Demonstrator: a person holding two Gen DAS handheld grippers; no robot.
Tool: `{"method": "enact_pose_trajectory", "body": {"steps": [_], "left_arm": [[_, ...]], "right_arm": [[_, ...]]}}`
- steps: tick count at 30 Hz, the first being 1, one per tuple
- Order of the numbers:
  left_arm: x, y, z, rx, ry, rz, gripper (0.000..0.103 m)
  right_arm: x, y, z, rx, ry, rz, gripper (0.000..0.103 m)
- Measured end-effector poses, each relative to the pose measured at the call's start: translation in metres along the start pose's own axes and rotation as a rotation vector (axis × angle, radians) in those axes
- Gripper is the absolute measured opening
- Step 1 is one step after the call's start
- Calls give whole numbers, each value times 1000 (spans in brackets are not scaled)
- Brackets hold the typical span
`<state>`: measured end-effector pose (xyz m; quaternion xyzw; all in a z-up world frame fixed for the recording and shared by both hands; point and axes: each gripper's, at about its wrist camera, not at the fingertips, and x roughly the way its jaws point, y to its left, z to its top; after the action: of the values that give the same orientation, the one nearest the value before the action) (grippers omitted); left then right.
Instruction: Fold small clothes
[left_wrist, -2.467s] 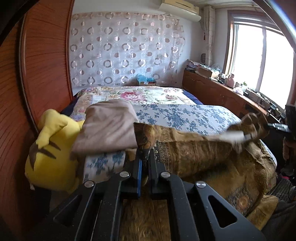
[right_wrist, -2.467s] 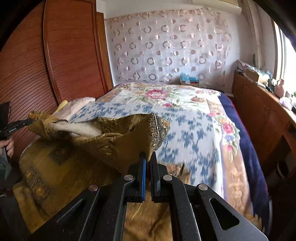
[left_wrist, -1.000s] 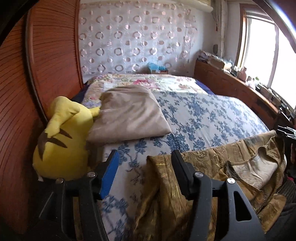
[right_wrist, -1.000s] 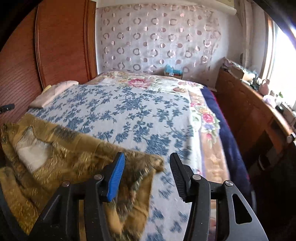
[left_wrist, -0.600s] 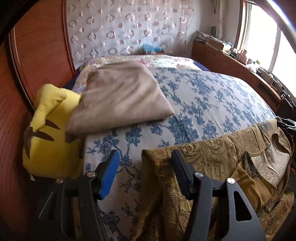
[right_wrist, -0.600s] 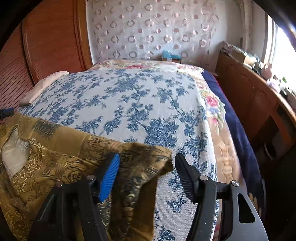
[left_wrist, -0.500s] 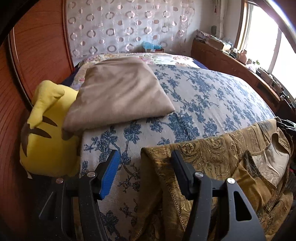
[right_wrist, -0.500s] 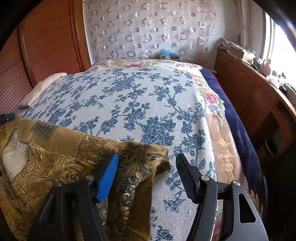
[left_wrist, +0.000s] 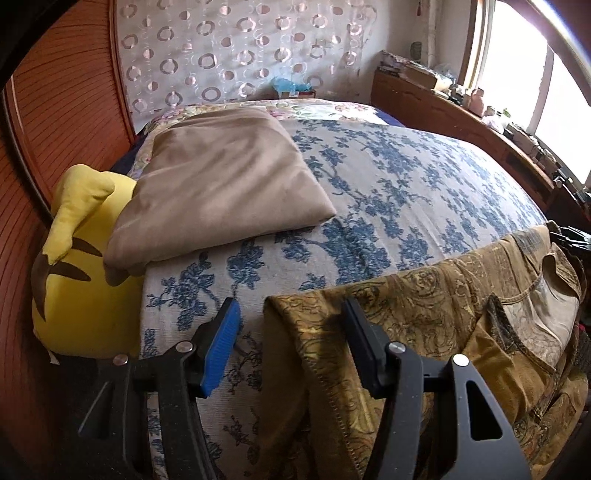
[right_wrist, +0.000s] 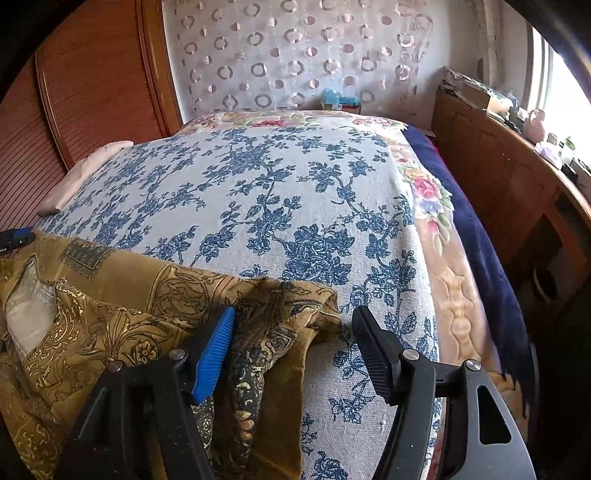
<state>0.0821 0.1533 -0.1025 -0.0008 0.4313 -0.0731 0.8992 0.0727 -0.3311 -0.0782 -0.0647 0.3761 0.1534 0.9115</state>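
The bed fills both frames; your gold patterned garment lies along its near edge, lower right. The beige pillow sits upper left. Your left tool and right tool straddle the garment's corners, jaws spread, gripping nothing.

The bed, covered in a blue-flowered spread, carries a folded beige cloth, a yellow plush toy and a gold patterned garment.

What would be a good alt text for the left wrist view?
The open left tool hovers over the corner of a gold patterned garment lying on a blue floral bedspread. Behind lie a beige folded cloth and a yellow plush toy.
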Motion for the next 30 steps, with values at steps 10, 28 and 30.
{"method": "enact_pose_trajectory", "body": {"steps": [10, 28, 30], "left_arm": [[-13, -4, -4, -4, -34, -40, 11], [-167, -45, 12, 40, -411, -69, 6], [-185, -49, 19, 64, -454, -56, 6]], "right_arm": [[2, 7, -1, -41, 6, 13, 67], [-94, 38, 10, -75, -197, 144, 11], [-121, 44, 19, -106, -240, 160, 11]]}}
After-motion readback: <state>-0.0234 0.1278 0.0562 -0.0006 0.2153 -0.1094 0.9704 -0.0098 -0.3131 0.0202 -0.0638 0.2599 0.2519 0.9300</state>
